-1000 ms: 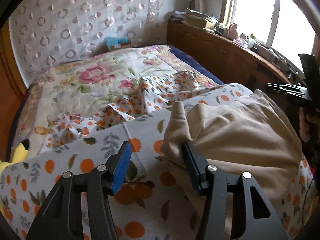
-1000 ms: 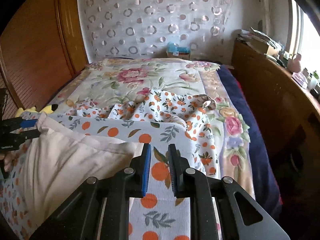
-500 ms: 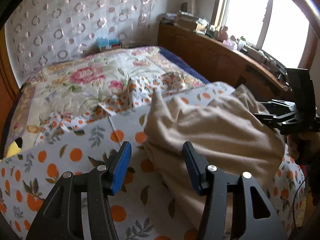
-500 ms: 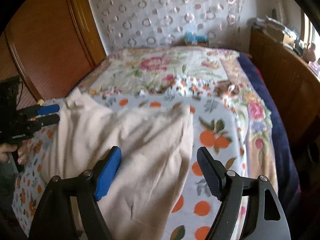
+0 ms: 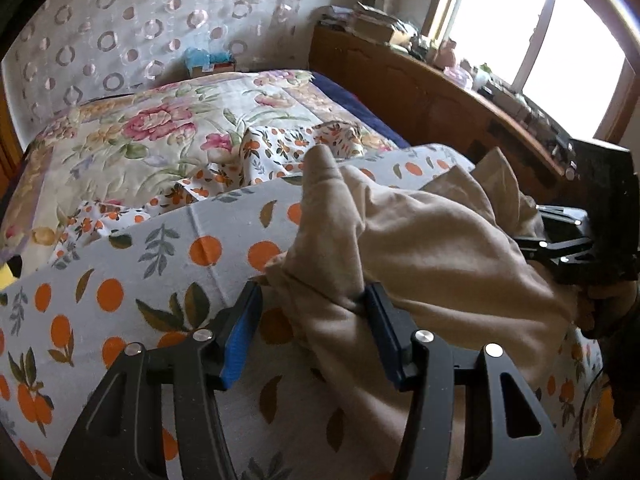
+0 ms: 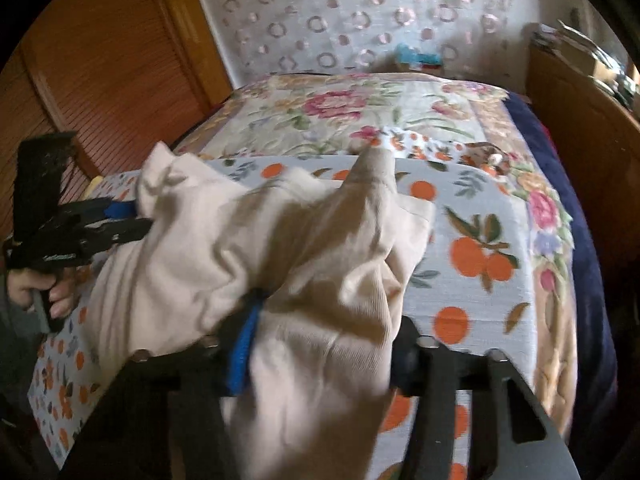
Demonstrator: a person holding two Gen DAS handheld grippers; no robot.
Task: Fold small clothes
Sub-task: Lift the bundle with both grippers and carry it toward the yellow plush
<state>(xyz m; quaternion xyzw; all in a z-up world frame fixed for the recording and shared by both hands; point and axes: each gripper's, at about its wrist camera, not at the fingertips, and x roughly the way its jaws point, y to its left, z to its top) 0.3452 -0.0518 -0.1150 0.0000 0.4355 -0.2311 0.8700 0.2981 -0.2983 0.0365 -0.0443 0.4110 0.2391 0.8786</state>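
Note:
A beige garment (image 5: 432, 248) lies bunched on the orange-print sheet (image 5: 132, 280) of a bed. My left gripper (image 5: 312, 332) is open, and a fold of the garment lies between its blue pads. In the right wrist view the garment (image 6: 256, 248) drapes over my right gripper (image 6: 320, 344), whose jaws stand wide with cloth between them; its tips are partly hidden. The left gripper (image 6: 120, 220) also shows at the garment's left edge in that view. The right gripper (image 5: 568, 244) shows at the right in the left wrist view.
A floral quilt (image 5: 152, 132) covers the far bed, with crumpled orange-print cloth (image 5: 288, 148) on it. A wooden ledge (image 5: 440, 92) with clutter runs under the window on the right. A wooden headboard (image 6: 100, 80) stands on the left. A blue box (image 5: 208, 62) sits by the wall.
The right gripper went from shut to wide open and pushed into the garment. The garment is now bunched up higher. The left gripper stayed open and moved in around a fold.

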